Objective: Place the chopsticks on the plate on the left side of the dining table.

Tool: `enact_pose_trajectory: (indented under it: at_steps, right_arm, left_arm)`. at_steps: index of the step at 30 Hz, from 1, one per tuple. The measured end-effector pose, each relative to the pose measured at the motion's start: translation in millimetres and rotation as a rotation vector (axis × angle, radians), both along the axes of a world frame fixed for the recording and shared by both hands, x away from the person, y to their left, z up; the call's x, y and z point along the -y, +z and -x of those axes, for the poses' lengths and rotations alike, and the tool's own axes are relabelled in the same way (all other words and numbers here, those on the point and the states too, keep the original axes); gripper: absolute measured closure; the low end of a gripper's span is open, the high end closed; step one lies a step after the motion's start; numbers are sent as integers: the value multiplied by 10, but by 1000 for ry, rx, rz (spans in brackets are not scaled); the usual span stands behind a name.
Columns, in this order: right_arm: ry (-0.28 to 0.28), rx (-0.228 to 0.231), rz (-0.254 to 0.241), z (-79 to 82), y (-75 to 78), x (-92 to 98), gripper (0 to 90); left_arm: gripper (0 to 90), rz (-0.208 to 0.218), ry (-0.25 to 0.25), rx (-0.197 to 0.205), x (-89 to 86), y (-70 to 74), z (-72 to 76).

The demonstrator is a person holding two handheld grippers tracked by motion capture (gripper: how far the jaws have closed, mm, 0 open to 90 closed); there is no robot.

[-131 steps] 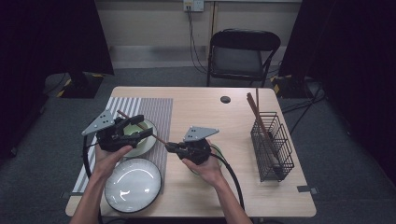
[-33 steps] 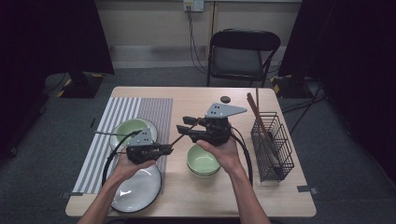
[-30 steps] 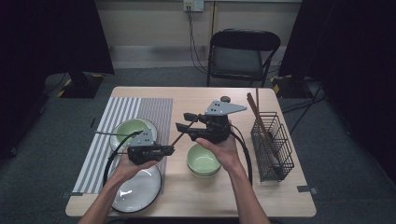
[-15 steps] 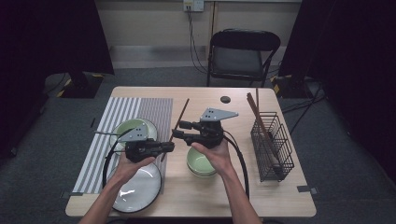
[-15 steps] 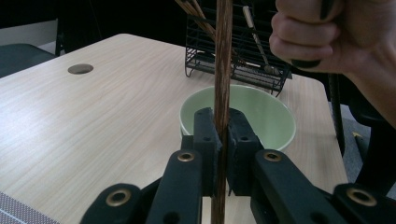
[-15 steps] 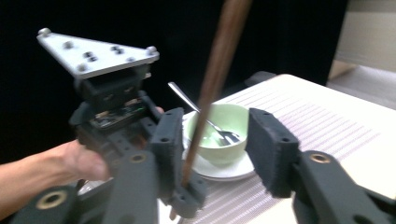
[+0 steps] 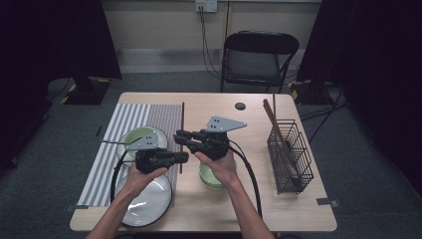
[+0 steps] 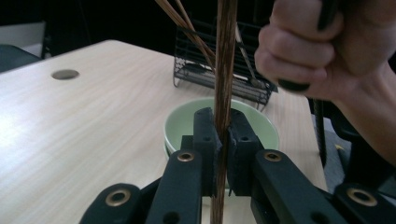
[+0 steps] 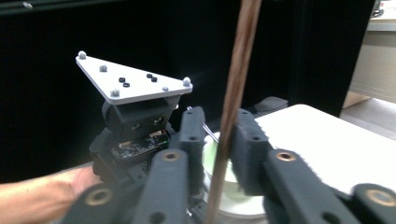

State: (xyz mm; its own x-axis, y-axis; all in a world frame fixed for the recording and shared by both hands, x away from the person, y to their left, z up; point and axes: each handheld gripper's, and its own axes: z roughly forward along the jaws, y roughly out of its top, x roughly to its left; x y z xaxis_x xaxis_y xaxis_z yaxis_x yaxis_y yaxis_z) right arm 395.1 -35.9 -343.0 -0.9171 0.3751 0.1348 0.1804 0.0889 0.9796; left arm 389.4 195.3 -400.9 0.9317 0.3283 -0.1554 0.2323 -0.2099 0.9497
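Nearest you, your left gripper is clamped on a single dark wooden chopstick; in the left gripper view its pads press the stick from both sides with no gap, and the stick rises straight up through the top of that view. From above, the stick's long axis runs away from you, from just beside the glass lid at your left forearm up along the edge of the striped placemat, hanging in the air over the table.

Your right gripper sits just beyond the left one, further along the same stick. Its jaws have just been closing, and the chopstick stands between them: in the right gripper view the stick leans against the inner face of the left finger while a sliver of space shows against the right one, so I read them as nearly together but not yet pressing. Both grippers point across the stick from your right, so the stick's length lies square to the jaws, which is what a handover wants. The left hand has the hold, the right is the one arriving.

Below your right hand sits a pale green bowl, another green bowl on the mat beyond your left gripper. Farthest right stands the wire basket with more chopsticks leaning in it
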Motion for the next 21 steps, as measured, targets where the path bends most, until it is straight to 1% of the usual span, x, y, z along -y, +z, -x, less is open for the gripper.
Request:
enact_pose_trajectory:
  at_steps: [1,2,4,6,8,9,10,11,13,14,16,17,19,20,21]
  right_arm:
    - [3,-8,-11,-4,-6,-13,720]
    - [4,-14,-19,-7,-13,-26,720]
    - [1,-13,-18,-1,-20,-42,727]
    - [16,-17,-8,3,-25,-57,790]
    - [12,-22,3,2,-32,-67,847]
    - [17,-31,5,-4,-31,-65,850]
    - [21,-38,-3,-16,-32,-64,850]
    - [13,-46,-1,-23,-30,-59,851]
    - [14,-56,7,-36,-34,-47,852]
    - [15,-62,8,-38,-37,-45,852]
    - [6,-62,24,-35,-43,-39,853]
    - [11,-66,22,-37,-47,-36,853]
    - [17,-70,17,-37,-55,-35,853]
    - [26,-75,4,-36,-57,-36,853]
    - [28,-71,3,-30,-54,-41,853]
  left_arm:
    - [845,10,-1,2,-15,12,7]
    - [845,14,4,6,-32,23,13]
    - [845,21,10,5,-69,38,13]
    - [845,32,14,-2,-92,39,2]
    - [843,19,11,4,-86,40,5]
    - [840,24,15,2,-85,41,5]
    - [809,39,8,-6,-86,44,2]
    - [770,48,7,-5,-88,50,4]
    - [731,54,19,-5,-98,65,4]
    - [726,61,16,-5,-106,67,0]
    - [754,60,24,-5,-126,67,-5]
    - [760,72,18,-15,-132,60,-14]
    - [776,59,19,-16,-131,54,-17]
    - [775,47,19,-11,-123,49,-15]
    - [776,42,18,-11,-111,46,-13]
